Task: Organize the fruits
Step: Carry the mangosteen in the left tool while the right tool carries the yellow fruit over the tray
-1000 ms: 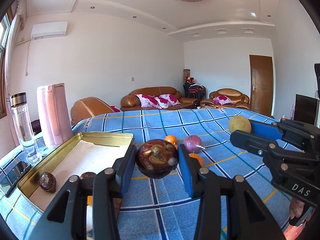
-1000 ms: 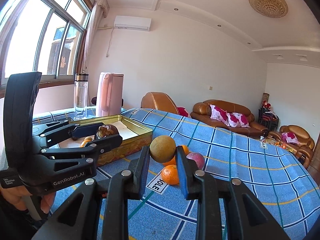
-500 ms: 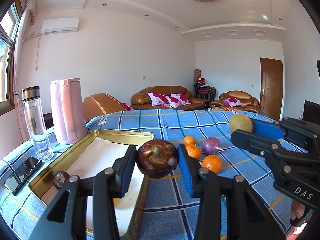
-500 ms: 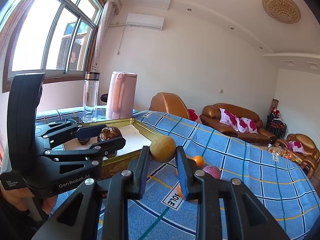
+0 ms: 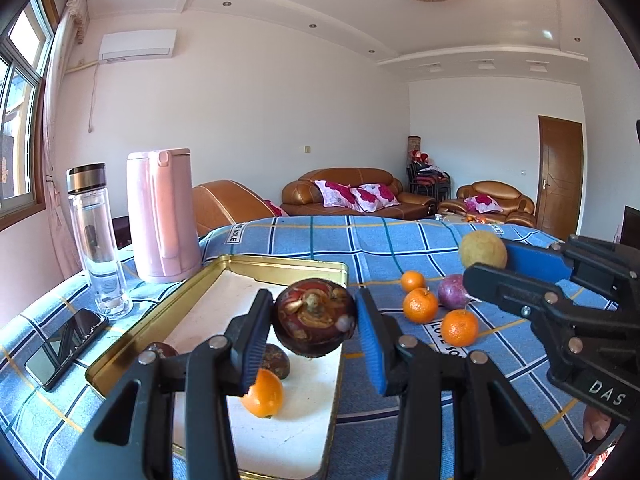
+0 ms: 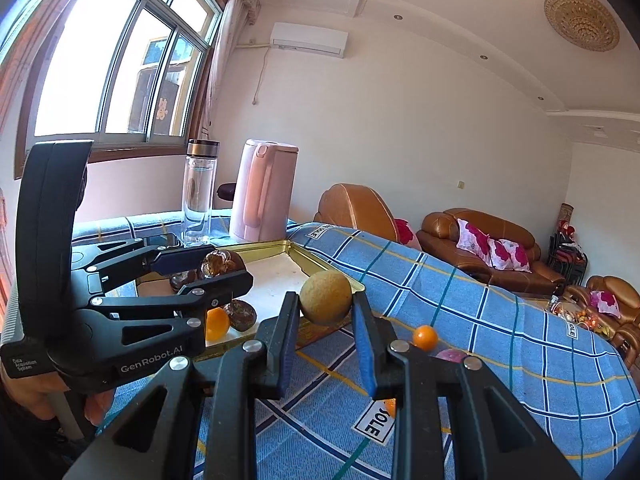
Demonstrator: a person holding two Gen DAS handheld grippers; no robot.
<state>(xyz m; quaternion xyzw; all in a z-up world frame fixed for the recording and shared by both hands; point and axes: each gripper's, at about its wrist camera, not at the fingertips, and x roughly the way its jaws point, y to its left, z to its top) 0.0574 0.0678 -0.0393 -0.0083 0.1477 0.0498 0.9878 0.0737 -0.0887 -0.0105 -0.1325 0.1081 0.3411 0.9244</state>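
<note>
My left gripper point(image 5: 314, 322) is shut on a dark red mangosteen point(image 5: 315, 322), held above the right side of a gold metal tray point(image 5: 280, 266). In the tray lie an orange point(image 5: 263, 395) and two dark fruits point(image 5: 278, 360). My right gripper point(image 6: 326, 300) is shut on a tan round fruit point(image 6: 326, 298), just past the tray's near corner point(image 6: 356, 286). From the left wrist view that fruit point(image 5: 483, 249) hangs above the loose fruit on the cloth: three small oranges point(image 5: 420, 305) and a purple fruit point(image 5: 452, 292).
A pink kettle point(image 5: 162, 216), a clear bottle point(image 5: 96, 236) and a phone point(image 5: 66, 346) stand left of the tray on the blue checked cloth point(image 5: 380, 240). Sofas line the far wall. A person's hand point(image 6: 24, 392) holds the left gripper's handle.
Both grippers have carried their fruits leftward toward the tray. The mangosteen now hangs over the tray's right side, and the tan fruit has come to the tray's corner.
</note>
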